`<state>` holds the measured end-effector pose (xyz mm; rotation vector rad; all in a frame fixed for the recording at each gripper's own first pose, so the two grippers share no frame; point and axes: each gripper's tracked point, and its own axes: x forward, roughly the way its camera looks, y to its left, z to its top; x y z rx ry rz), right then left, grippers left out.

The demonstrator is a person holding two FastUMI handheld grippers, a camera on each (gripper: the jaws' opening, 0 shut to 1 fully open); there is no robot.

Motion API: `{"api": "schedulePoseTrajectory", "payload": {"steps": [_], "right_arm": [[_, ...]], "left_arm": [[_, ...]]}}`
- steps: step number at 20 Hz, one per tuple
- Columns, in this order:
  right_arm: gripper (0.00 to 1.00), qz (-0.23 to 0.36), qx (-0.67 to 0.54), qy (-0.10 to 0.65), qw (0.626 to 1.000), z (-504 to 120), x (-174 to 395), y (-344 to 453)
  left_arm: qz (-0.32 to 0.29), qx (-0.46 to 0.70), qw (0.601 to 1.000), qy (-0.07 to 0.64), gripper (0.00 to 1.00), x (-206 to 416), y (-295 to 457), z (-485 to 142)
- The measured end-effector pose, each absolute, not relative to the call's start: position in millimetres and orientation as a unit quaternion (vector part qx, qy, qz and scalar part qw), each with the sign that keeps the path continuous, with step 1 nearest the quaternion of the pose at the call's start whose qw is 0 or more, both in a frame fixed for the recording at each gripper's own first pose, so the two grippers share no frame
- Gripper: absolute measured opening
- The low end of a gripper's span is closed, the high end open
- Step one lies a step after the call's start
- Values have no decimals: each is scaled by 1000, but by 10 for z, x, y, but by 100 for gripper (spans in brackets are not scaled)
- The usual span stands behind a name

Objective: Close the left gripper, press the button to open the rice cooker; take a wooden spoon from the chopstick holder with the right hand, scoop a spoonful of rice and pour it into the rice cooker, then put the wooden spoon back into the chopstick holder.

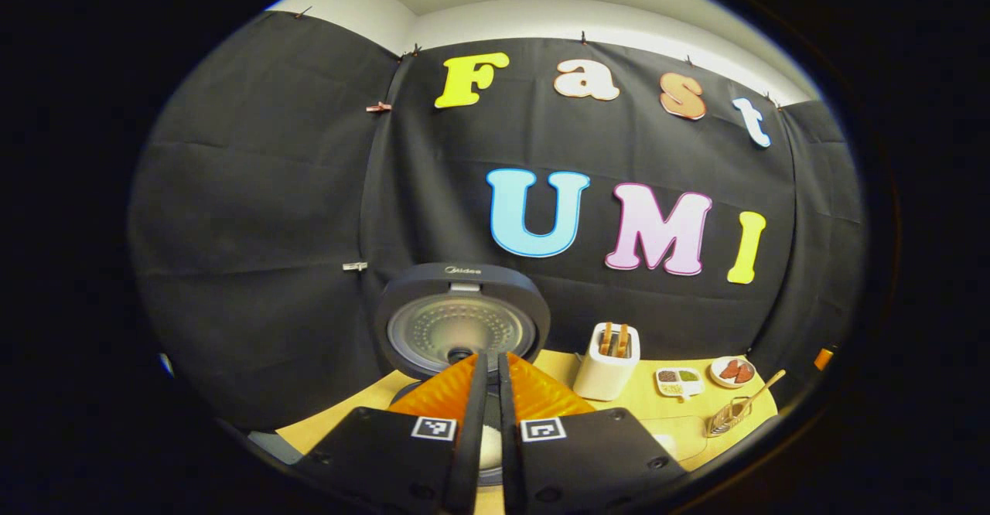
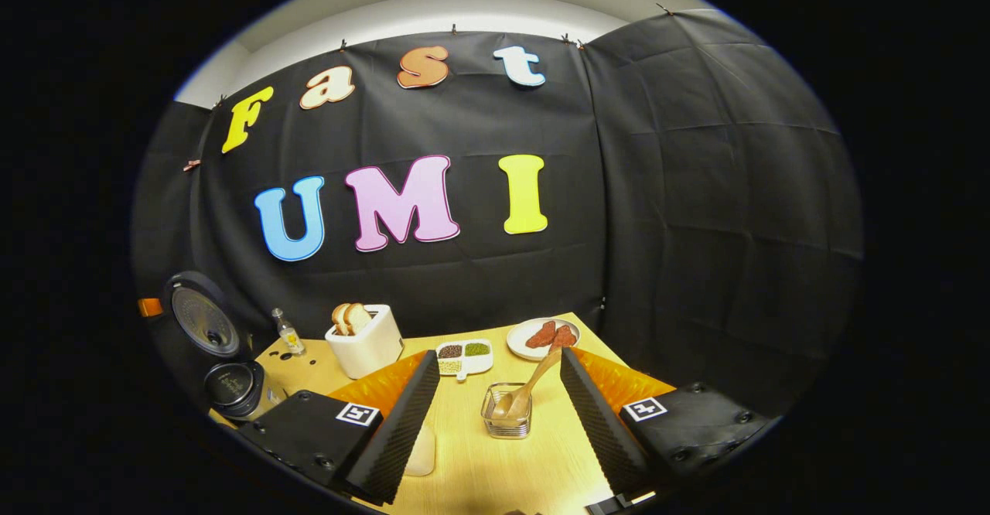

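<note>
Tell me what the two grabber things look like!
Each one has two long fingers. The left gripper and the right gripper both have chunky black blocks at the bottom with small screws. Each block carries a little white square sticker with a black pattern, like a puzzle code. Behind the fingers sit ridged orange pieces. The right gripper's fingers have bumpy, ribbed inner faces.

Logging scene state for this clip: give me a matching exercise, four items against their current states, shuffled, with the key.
Items:
1. rice cooker
2. wooden spoon
3. left gripper
4. right gripper

States:
A. open, fingers wide apart
B. lid raised
C. shut, holding nothing
D. leaning in the chopstick holder

Pairs: 1-B, 2-D, 3-C, 4-A
</note>
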<state>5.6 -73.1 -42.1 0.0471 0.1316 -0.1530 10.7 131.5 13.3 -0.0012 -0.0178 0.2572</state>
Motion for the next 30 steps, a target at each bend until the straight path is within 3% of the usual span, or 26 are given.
{"api": "schedulePoseTrajectory", "payload": {"steps": [3,4,5,7,9,30], "right_arm": [[98,-83,27,75,993,-489,157,-810],[99,-86,29,76,993,-495,207,-847],[99,-89,30,77,993,-514,245,-886],[99,-94,36,83,992,-564,339,-954],[99,-97,44,92,990,-638,439,-1028],[99,-125,153,247,949,-2171,1651,-1588]], "left_arm": [[117,-16,993,-7,27,51,1182,55],[115,-16,993,-5,43,41,1156,17],[113,-16,993,-5,47,29,1122,9],[106,-14,994,-2,66,-4,1043,-14],[114,-11,993,5,98,-40,1009,-81],[204,-15,971,122,96,-493,396,-967]]}}
